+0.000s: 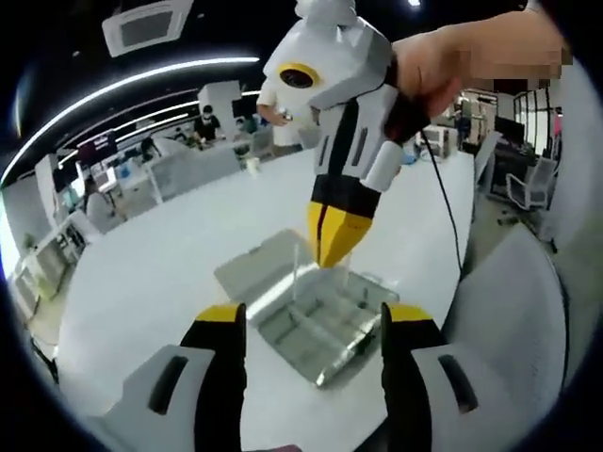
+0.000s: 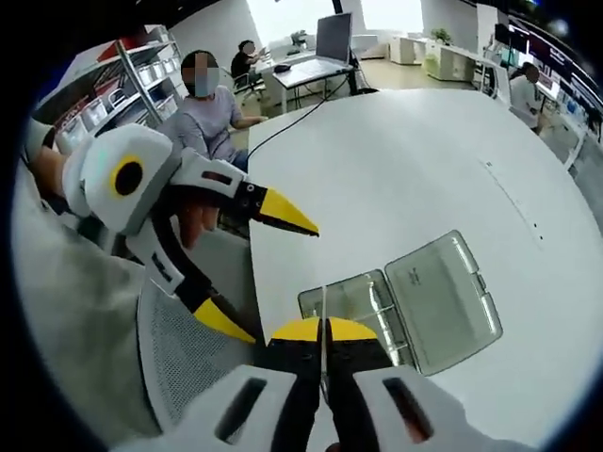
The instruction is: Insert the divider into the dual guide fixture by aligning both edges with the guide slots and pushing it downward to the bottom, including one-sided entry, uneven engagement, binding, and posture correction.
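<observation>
1. On the white surface (image 1: 170,254) lies a clear plastic box (image 1: 320,325) with its lid (image 1: 256,268) swung flat open beside it.
2. In the left gripper view, the left claw (image 1: 314,325) stands apart with nothing between its yellow tips, low over the box's near side.
3. From above, the right claw (image 1: 332,247) points down at the box, clamped together on a thin clear divider (image 1: 296,273) that stands upright over the box's compartments.
4. In the right gripper view, the right claw (image 2: 323,331) is pinched on the divider (image 2: 323,306), seen edge-on as a pale line above the box (image 2: 363,306).
5. At left there, the left claw (image 2: 259,268) shows wide apart, beside the surface's edge.
</observation>
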Available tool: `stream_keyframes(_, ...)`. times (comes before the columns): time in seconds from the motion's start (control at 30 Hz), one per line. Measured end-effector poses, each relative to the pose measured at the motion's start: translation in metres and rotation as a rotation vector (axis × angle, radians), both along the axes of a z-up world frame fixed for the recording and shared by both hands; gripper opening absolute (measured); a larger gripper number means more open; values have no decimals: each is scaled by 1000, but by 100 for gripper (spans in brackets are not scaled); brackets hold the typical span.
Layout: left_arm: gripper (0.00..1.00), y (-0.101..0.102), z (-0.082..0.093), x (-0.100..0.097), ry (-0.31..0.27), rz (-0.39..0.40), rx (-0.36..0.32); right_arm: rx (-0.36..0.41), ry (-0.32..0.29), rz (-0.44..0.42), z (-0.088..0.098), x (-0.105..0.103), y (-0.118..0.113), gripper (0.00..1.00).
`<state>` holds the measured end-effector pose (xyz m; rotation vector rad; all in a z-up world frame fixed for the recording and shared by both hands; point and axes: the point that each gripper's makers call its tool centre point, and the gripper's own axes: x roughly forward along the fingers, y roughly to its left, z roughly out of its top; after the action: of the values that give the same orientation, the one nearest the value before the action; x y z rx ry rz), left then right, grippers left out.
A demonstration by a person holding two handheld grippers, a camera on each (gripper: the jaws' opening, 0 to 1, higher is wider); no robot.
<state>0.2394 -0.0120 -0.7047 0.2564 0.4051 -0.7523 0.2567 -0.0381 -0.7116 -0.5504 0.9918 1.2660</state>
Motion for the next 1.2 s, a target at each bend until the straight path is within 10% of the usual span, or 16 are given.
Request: stream_keyframes(1.2,68,20,-15,-19,142,51,-133,-164,-68,229,-41,-1,20,0)
